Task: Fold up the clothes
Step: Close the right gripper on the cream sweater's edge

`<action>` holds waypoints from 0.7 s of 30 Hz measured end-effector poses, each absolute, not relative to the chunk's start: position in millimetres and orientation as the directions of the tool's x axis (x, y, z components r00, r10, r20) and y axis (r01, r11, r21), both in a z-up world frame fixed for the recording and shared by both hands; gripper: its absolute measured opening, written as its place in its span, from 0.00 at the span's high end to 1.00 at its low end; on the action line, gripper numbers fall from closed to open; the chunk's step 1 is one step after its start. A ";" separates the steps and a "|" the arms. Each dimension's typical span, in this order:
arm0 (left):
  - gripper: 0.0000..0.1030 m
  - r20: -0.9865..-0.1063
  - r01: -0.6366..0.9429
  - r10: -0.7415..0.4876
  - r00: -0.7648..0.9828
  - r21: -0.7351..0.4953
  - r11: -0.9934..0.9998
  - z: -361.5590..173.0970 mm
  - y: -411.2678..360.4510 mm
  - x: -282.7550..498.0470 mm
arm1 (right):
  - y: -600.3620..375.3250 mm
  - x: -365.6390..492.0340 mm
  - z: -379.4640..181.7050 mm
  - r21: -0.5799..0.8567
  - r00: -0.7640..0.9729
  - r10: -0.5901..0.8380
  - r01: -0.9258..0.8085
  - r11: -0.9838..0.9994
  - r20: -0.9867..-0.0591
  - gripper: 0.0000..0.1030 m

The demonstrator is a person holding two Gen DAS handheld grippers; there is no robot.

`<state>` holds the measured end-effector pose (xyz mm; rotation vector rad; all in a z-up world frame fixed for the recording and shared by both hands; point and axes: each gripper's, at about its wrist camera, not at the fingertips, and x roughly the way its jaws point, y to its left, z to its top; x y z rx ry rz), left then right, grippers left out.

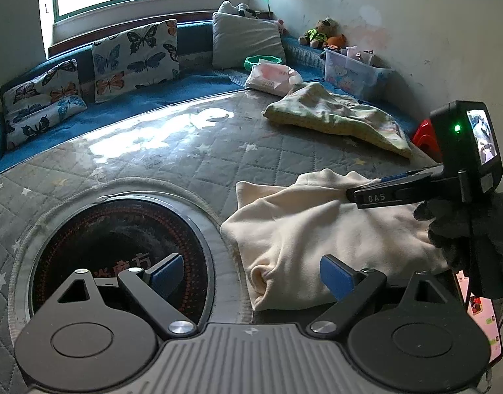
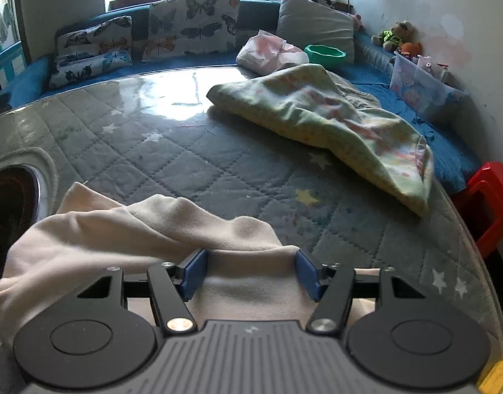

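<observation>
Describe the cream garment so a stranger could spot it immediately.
Start at the round quilted table with star prints. On its near edge, beside the dark round burner, lies the cream garment. It is plain and fleecy, unlike the yellow-green printed cloth lying farther back.

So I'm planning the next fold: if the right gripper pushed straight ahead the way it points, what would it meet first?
Probably the cream fleece garment: the right gripper, jaws open, already has a raised fold between its blue pads. Beyond lies grey quilted mat; depth is unclear.
</observation>
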<state>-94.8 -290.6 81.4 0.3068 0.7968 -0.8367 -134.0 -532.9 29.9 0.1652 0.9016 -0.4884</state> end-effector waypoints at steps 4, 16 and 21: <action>0.11 -0.736 0.752 -0.539 0.410 -0.062 0.656 80.9 -288.8 -93.7 | -532.2 -135.1 33.6 -0.057 0.532 -0.321 0.453 0.890 -0.783 0.65; 0.11 -0.712 0.740 -0.555 0.430 -0.075 0.669 97.3 -270.0 -100.3 | -503.7 -159.3 100.9 -0.073 0.668 -0.360 0.417 0.906 -0.652 1.00; 0.11 -0.703 0.752 -0.570 0.425 -0.075 0.655 100.3 -269.1 -104.9 | -511.9 -157.3 106.8 -0.057 0.636 -0.349 0.432 0.900 -0.688 0.91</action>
